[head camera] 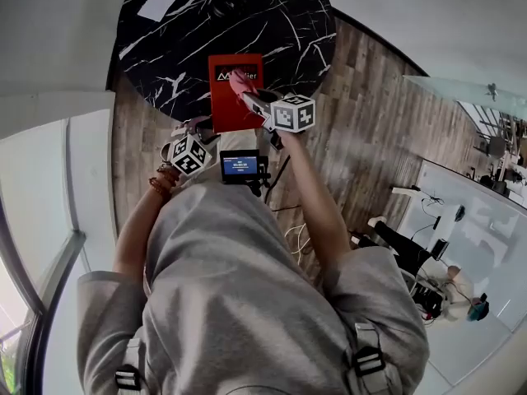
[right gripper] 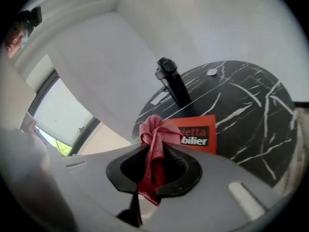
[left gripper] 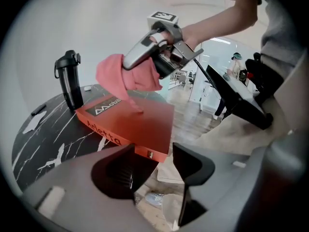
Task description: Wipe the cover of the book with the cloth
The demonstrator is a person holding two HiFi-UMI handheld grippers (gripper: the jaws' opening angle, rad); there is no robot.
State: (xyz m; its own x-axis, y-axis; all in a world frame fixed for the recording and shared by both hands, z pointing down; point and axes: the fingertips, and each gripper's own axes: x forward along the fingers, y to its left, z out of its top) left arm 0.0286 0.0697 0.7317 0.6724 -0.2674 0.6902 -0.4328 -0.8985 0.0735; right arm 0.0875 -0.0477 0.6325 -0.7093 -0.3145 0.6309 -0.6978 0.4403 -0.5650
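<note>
Black marble with white veins is forming the round table (head camera: 177, 52), and the red book (head camera: 227, 109) is lying flat on its near edge, title side up, its nearest end being carried a little past the rim. The pink cloth (right gripper: 155, 129) is being pinched in a bunch between the closed jaws of the right gripper (right gripper: 155, 146), which is being held over the far half of the cover beside the dark title label; a hanging tip of the cloth appears to be touching the cover, though contact cannot be confirmed. The left gripper (left gripper: 153, 151) is being held low at the book's near left corner, its jaws being kept wide apart with nothing between them, and it is not touching the book. A black bottle (left gripper: 69, 81) is standing upright on the table just beyond the book's far left corner, and a white sheet (head camera: 158, 3) is lying farther back. Wooden floor (head camera: 370, 113) is being shown around the table. A small device with a blue screen (head camera: 240, 166) is being worn at the chest of the person.
</note>
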